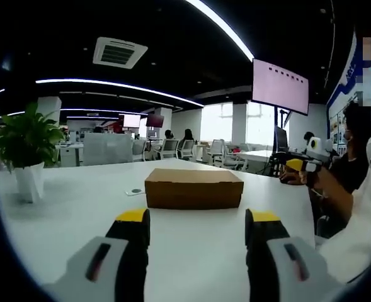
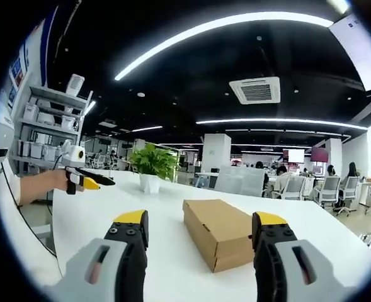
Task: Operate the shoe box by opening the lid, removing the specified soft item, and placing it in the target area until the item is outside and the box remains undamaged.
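White glossy table [image 1: 72,207] in an open-plan office holds a closed brown cardboard shoe box [image 1: 193,188] near a potted green plant [image 1: 26,148]; left gripper [image 1: 198,226] and right gripper [image 2: 201,229] jaws apart, empty

brown shoe box [image 1: 193,188], white table [image 1: 78,214], yellow-tipped fingers [image 1: 133,216]

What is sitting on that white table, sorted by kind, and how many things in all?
Cardboard shoe box, lid closed: 1
Potted plant: 1
Small round grey object beside the box, too small to identify: 1
Total: 3
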